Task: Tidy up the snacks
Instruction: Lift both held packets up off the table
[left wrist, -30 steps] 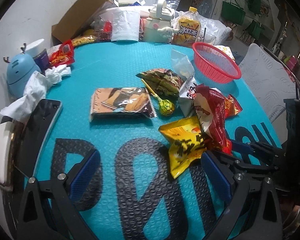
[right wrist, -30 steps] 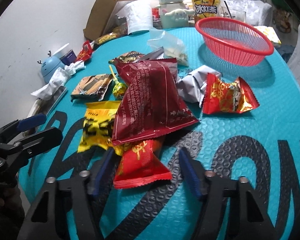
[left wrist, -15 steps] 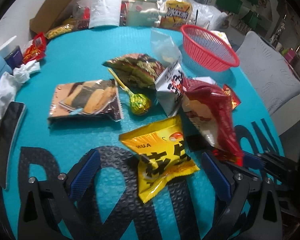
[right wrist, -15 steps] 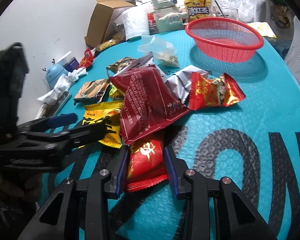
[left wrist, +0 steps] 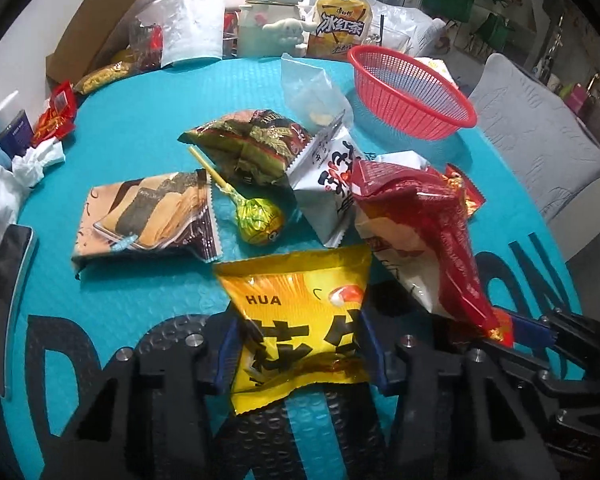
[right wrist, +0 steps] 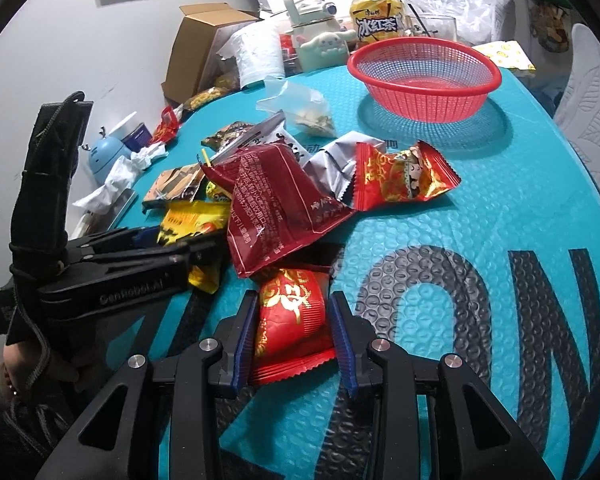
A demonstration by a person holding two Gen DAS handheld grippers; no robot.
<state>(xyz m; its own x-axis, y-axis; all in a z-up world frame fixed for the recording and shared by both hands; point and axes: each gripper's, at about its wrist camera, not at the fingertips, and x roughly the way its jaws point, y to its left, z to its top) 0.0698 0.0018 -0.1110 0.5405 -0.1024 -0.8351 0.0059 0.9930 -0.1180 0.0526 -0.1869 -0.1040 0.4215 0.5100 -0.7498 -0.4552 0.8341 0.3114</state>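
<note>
Left gripper [left wrist: 298,354]: my blue-padded fingers [left wrist: 226,350] are closing around the lower half of a crinkly yellow foil snack bag [left wrist: 300,320]; the pads look to be touching its sides.
Right gripper [right wrist: 296,344]: I have it clamped on a small bright-red foil packet with gold lettering [right wrist: 290,320], which sits squarely between the fingers.
Basket: the round red plastic mesh basket [right wrist: 424,76] stands well beyond both pairs of fingers on the far side of the teal tabletop [right wrist: 520,200]; it looks empty.
Still loose: a dark-red crinkled pouch [right wrist: 276,204] lies just ahead of my right fingers, overlapping the held packet; past it lie a red-and-gold wrapper [right wrist: 400,176], a silver-white packet [left wrist: 332,184], a green-wrapped lollipop [left wrist: 258,220], a brown biscuit pack [left wrist: 148,216], a dark green bag [left wrist: 256,144] and a clear zip bag [left wrist: 312,92].
Progress: early, by my reading. Nothing is sorted yet; two snacks are in hand and the rest wait on the tabletop.
</note>
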